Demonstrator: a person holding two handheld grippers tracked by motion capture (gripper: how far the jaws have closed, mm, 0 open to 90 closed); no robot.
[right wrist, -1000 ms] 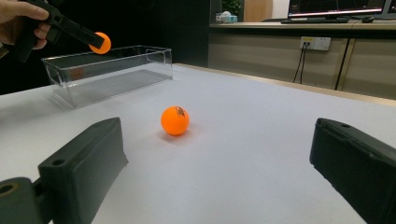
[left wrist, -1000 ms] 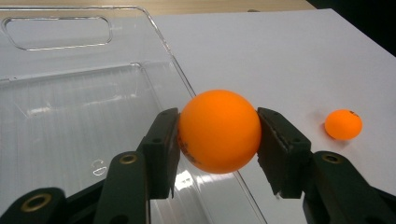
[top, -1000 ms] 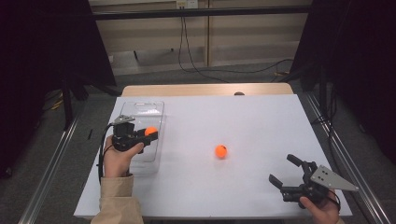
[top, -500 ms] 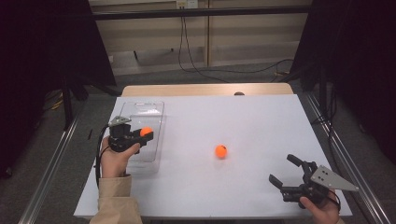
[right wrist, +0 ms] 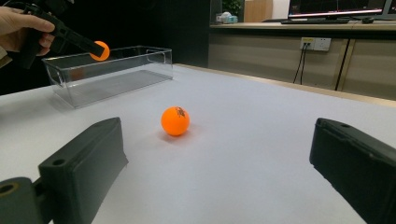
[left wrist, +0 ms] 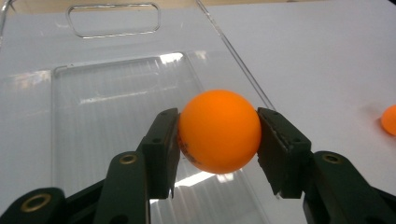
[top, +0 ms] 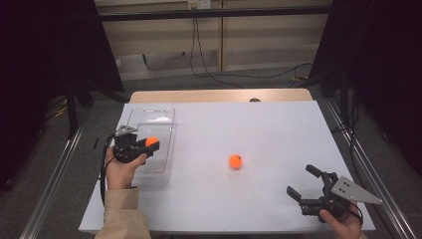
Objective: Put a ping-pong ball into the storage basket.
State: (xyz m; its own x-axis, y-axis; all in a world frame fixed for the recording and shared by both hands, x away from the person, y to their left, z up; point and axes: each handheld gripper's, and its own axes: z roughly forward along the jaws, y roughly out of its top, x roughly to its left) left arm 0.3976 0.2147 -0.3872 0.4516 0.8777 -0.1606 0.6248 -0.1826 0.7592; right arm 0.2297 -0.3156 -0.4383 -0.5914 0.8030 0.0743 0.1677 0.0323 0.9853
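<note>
Right now an orange ball (left wrist: 218, 131) sits squeezed between the two black jaws of the left gripper (top: 148, 144). One pad presses on each side of it, so it cannot roll or drop. Just under the ball lies a clear plastic box (top: 149, 115), with its open top facing up. The ball is likely held there so it can fall straight in when the jaws let go. A dark mark shows low on the ball, next to one pad, but it is too small to read.

Farther off, a second orange ball (top: 235, 161) rests alone on the white table (top: 259, 124). It has a small dark print on top that cannot be read either.

Straight ahead of the right gripper (top: 304, 183) is that second ball. Its jaws stand wide apart with nothing between them, low by the table, probably ready to go for it.
</note>
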